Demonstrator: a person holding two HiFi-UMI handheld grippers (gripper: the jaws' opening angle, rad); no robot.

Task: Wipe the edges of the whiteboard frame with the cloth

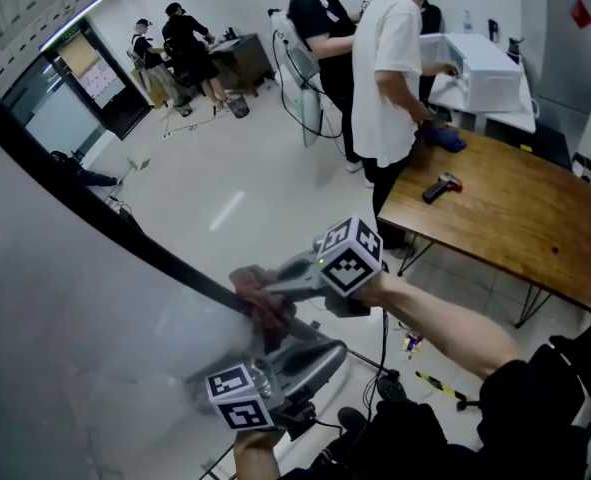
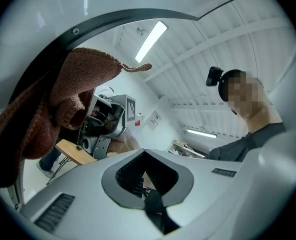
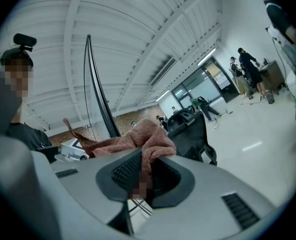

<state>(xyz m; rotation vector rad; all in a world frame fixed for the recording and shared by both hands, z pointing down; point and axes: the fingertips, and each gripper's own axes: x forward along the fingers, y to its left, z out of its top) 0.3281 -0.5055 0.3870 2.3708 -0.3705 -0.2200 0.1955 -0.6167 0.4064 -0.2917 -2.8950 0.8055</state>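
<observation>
I'm looking down across the whiteboard [image 1: 65,348], which is filling the left of the head view. Only one dark run of its frame [image 1: 125,226] is showing, slanting down toward my grippers. I'm judging the wipe to be under way rather than near its end. The long stretch of frame climbing away to the upper left is looking like work remaining, though nothing on the bar is telling me which parts are clean.

The right gripper [image 1: 263,290] is clenching the brown cloth [image 1: 265,306] and pressing it onto that frame edge. The left gripper [image 1: 320,356] is hanging just below with its jaws drawn together on nothing.

The other three sides of the frame are lying outside every view. The cloth is covering its own contact with the bar, so I cannot tell how much of the edge it is wrapping. In the right gripper view the cloth [image 3: 142,139] is bunching over the jaws.
</observation>
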